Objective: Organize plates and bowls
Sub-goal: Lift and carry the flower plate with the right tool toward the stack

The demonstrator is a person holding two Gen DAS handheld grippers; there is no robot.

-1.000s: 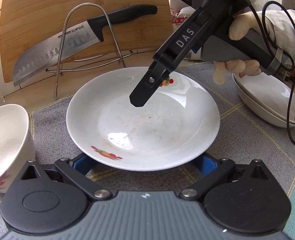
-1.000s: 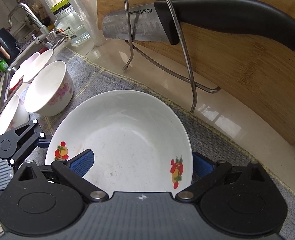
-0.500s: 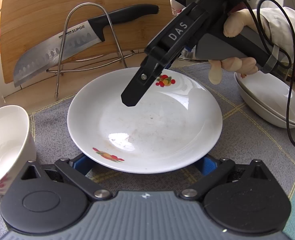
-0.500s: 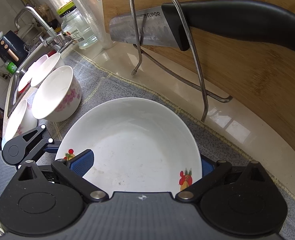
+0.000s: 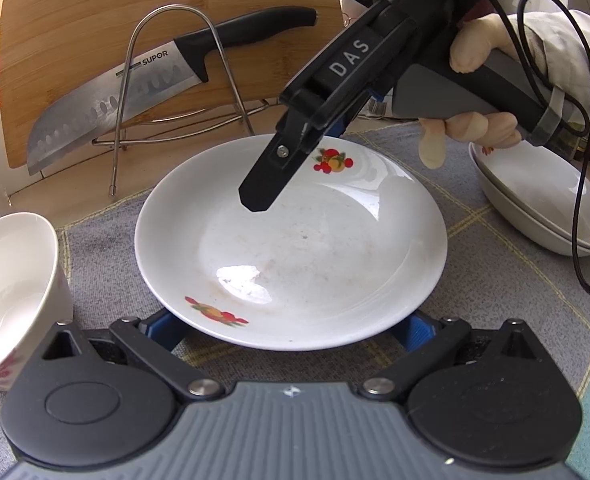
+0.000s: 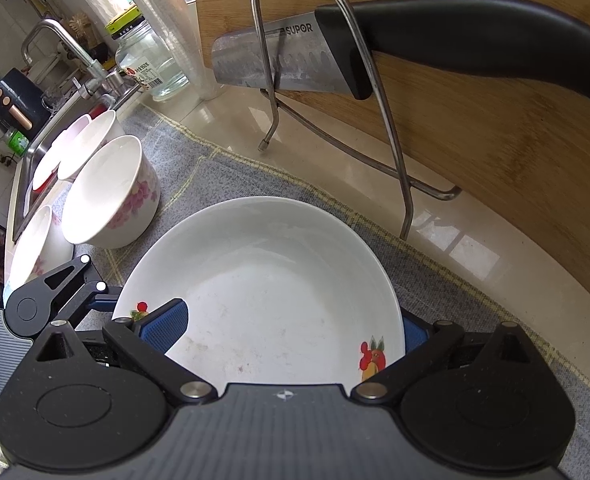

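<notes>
A white plate with fruit prints lies on the grey mat, and it also shows in the right wrist view. My right gripper is open with one blue pad over the plate's inside and the other outside its far rim. From the left wrist view its black finger hangs over the plate's far side. My left gripper is open, its blue pads low at the plate's near rim, partly hidden under it.
A white floral bowl stands left of the plate, with more bowls behind it beside the sink. Stacked white dishes sit at the right. A wire rack with a knife and a bamboo board stand behind.
My right gripper has drawn back across the plate toward its far rim and lifted slightly. The plate and my left gripper have stayed put.
</notes>
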